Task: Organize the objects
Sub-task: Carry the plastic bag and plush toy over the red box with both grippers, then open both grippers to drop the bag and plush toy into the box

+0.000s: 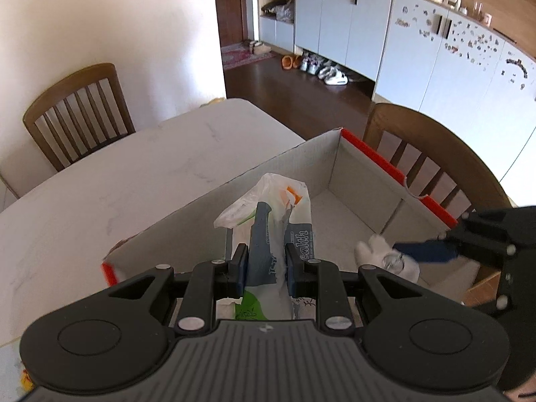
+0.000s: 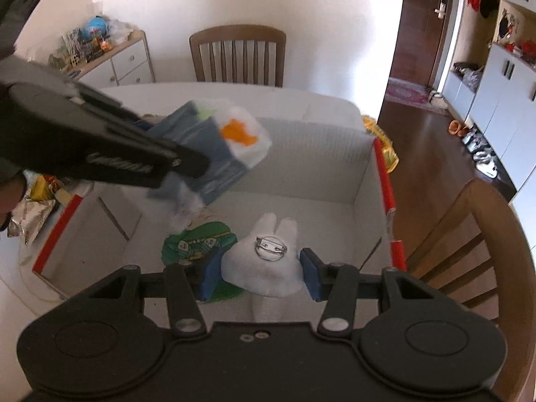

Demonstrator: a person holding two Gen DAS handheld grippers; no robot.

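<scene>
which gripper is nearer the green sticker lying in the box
Right. The right gripper, holding the white rabbit plush, hangs just above the green sticker. The left gripper, clamping a plastic packet, is higher over the box.

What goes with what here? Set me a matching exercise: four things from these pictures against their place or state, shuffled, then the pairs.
Things:
1. plastic packet
2. white plush rabbit
3. green patch
4. cardboard box

Places or states:
A. lying on the box floor
B. pinched in the left gripper, above the box
C. standing open on the table
D. between the right gripper's blue pads, pin backing facing up

Pairs: 1-B, 2-D, 3-A, 4-C
</scene>
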